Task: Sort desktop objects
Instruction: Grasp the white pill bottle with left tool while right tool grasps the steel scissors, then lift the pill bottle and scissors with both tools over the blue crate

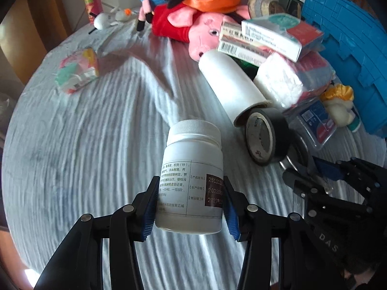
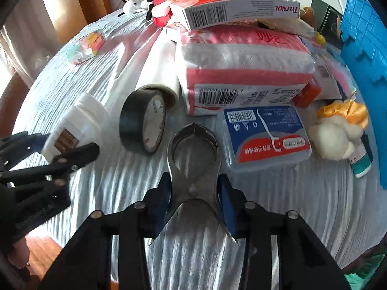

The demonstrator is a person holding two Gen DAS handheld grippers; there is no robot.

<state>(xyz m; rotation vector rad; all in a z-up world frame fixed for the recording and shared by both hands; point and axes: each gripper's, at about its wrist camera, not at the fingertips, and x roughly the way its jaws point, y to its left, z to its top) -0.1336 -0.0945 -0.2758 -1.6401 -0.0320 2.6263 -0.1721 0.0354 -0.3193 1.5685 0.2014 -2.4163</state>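
1. White pill bottle (image 1: 192, 181), left wrist view: centre of frame, upright with a slight tilt, ribbed cap on top, printed label facing the camera. The left gripper (image 1: 191, 205) pinches it, blue pads pressed on both sides of its lower body.
2. Same view, right of the bottle: black tape roll (image 1: 266, 136) on edge, touching the open end of a white roll (image 1: 228, 82) lying across the striped pale cloth (image 1: 84, 145).
3. Upper right: stacked medicine boxes (image 1: 266, 38), a tissue pack (image 1: 287, 77), pink plush toys (image 1: 193, 7), blue crate (image 1: 350, 48). Upper left: a small colourful packet (image 1: 77, 71), well apart from the pile.
4. Lower right edge: the right gripper (image 1: 321, 176), dark and partly blurred; grip unclear from here.
5. Right wrist view: metal nippers (image 2: 193, 169) at centre, head pointing up-frame. The right gripper (image 2: 196, 198) is clamped on them near the pivot, pads against both sides.
6. Just beyond the nippers: a floss-pick box (image 2: 266, 137) to the right, the black tape roll (image 2: 142, 125) to the left, the tissue pack (image 2: 244, 72) behind.
7. Left edge: the white pill bottle (image 2: 77, 123), tilted, in the left gripper (image 2: 60, 154).
8. Far right: a small plush doll (image 2: 338, 130), a small tube (image 2: 361, 162), the blue crate (image 2: 362, 48).
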